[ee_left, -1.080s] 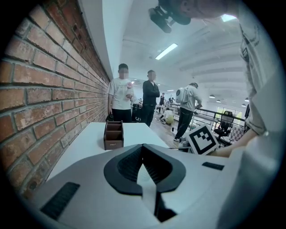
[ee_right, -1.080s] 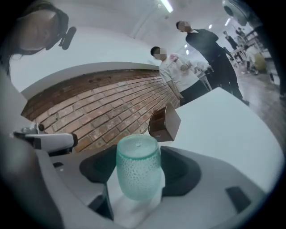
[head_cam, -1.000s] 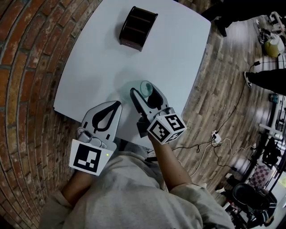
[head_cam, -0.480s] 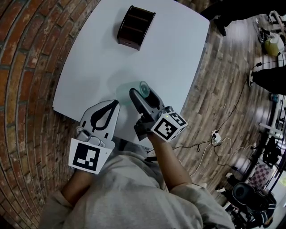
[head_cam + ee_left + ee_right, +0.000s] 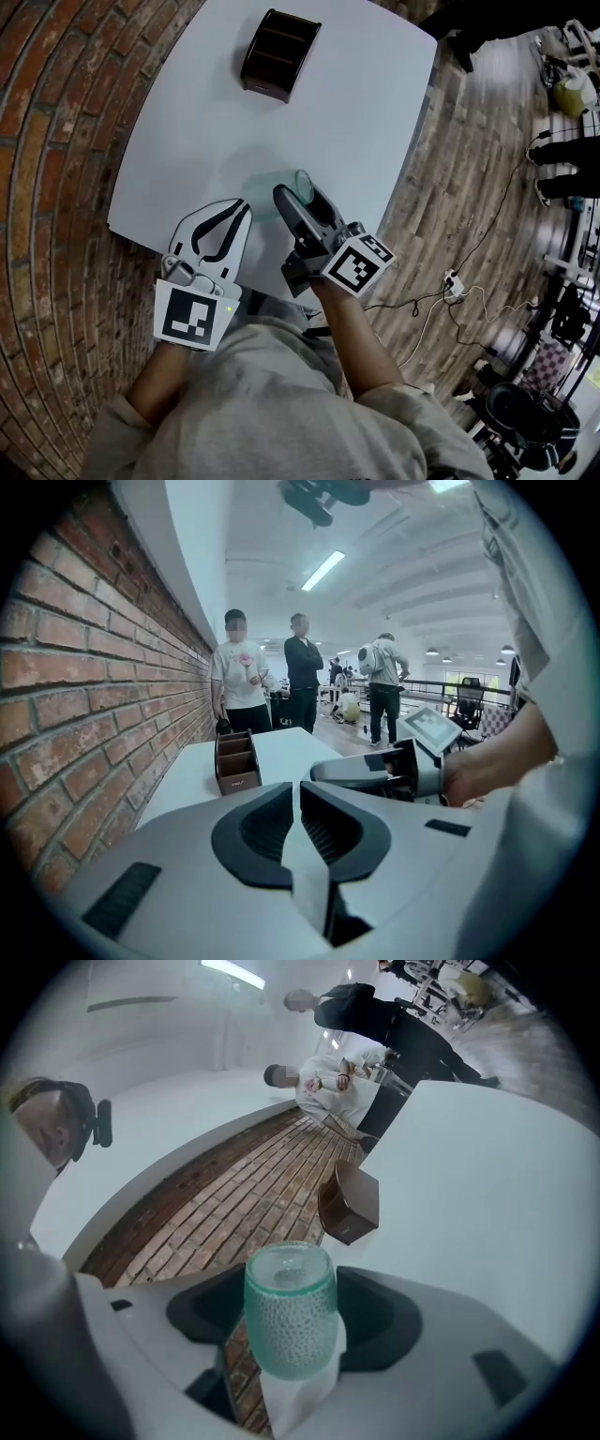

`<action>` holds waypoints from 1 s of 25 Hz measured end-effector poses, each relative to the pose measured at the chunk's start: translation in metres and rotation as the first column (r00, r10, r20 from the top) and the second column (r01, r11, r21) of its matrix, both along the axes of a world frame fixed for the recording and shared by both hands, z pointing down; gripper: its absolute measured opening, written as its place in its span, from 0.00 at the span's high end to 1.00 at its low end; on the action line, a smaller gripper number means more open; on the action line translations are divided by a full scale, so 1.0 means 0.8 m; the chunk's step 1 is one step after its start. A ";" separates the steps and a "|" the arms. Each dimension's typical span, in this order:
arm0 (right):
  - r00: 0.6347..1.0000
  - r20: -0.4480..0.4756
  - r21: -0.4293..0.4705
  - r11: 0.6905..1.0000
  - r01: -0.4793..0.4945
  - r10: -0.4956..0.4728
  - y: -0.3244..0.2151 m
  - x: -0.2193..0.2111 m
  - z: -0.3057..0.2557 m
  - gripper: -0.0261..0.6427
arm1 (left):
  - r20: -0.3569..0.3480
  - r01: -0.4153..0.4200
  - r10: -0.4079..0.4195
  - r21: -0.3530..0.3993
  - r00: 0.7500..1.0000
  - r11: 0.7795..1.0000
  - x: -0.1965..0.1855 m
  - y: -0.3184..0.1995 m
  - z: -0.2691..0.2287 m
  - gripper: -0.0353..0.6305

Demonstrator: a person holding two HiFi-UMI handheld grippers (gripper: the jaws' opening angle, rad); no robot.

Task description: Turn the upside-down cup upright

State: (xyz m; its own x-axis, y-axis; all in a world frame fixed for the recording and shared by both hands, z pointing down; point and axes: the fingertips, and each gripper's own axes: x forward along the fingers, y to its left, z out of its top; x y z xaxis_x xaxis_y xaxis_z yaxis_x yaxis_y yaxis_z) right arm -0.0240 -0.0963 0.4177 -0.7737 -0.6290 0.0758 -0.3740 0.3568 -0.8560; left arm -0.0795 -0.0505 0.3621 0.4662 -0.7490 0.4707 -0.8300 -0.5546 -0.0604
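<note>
Since the green dimpled glass cup (image 5: 291, 1321) sits squarely between the jaws of the right gripper (image 5: 298, 195), clamped by the dark pads on either flank, the coming move turns on a roll of that wrist, not on any reach. The cup's long axis runs across the line between the pads, and one round end faces away from the gripper. We cannot tell for sure whether that end is mouth or base. The right gripper view shows the white table (image 5: 487, 1204) tilted to one side, so we judge the gripper to be rolled partway and the cup off vertical.

The left gripper (image 5: 236, 214) hangs just to the left of the right one. Its jaws are pressed together on nothing, above the table's near edge, so the right hand is plainly the nearer one. A dark wooden compartment box (image 5: 279, 49) stands ahead of both grippers, well apart from them. Between it and the cup the tabletop leaves open room for setting down. The near edge lies close behind the cup, so we would place it forward, away from the drop.
</note>
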 end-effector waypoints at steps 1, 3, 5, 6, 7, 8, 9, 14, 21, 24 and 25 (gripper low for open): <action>1.000 0.002 0.000 1.000 0.000 0.000 0.000 0.000 0.000 0.50 | -0.002 -0.005 0.005 -0.004 1.000 1.000 0.000 -0.001 0.002 0.92; 1.000 0.006 -0.002 1.000 0.001 -0.001 -0.001 -0.001 0.001 0.50 | -0.004 -0.020 0.020 -0.019 1.000 1.000 0.001 -0.002 0.009 0.81; 1.000 0.011 -0.005 1.000 0.001 -0.001 -0.001 -0.001 0.001 0.50 | 0.008 -0.040 0.041 -0.024 0.999 0.999 0.003 -0.002 0.014 0.67; 1.000 0.015 -0.006 1.000 0.001 -0.001 -0.001 0.000 0.001 0.50 | 0.017 -0.052 0.053 -0.023 0.998 0.998 0.004 -0.002 0.016 0.65; 1.000 0.020 -0.008 1.000 0.002 -0.002 -0.002 0.000 0.000 0.50 | 0.025 -0.066 0.066 -0.023 0.997 0.998 0.006 -0.002 0.018 0.59; 1.000 0.024 -0.009 1.000 0.002 -0.002 -0.002 0.000 0.000 0.50 | 0.032 -0.080 0.081 -0.026 0.996 0.996 0.009 -0.002 0.021 0.54; 1.000 0.026 -0.009 1.000 0.003 -0.003 -0.002 0.001 -0.001 0.50 | 0.039 -0.093 0.094 -0.030 0.995 0.995 0.010 -0.001 0.025 0.50; 0.999 0.037 -0.009 1.000 0.009 -0.009 0.000 -0.001 -0.003 0.50 | 0.060 -0.135 0.137 -0.051 0.989 0.990 0.013 0.000 0.044 0.45; 0.999 0.041 -0.006 1.000 0.017 -0.017 0.003 -0.004 -0.005 0.50 | 0.098 -0.190 0.197 -0.075 0.976 0.979 0.012 -0.002 0.068 0.39; 0.999 0.046 -0.006 1.000 0.019 -0.019 0.005 -0.005 -0.006 0.50 | 0.105 -0.211 0.218 -0.077 0.970 0.974 0.014 -0.001 0.075 0.38; 0.999 0.048 -0.007 1.000 0.021 -0.020 0.005 -0.005 -0.006 0.50 | 0.108 -0.219 0.226 -0.077 0.968 0.973 0.015 0.000 0.076 0.37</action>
State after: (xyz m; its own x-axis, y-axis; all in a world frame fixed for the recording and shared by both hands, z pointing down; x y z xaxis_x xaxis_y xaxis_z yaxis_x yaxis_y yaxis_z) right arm -0.0282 -0.0922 0.4129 -0.7893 -0.6125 0.0428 -0.3252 0.3579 -0.8753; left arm -0.0674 -0.0507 0.4232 0.5575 -0.5992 0.5746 -0.6747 -0.7303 -0.1069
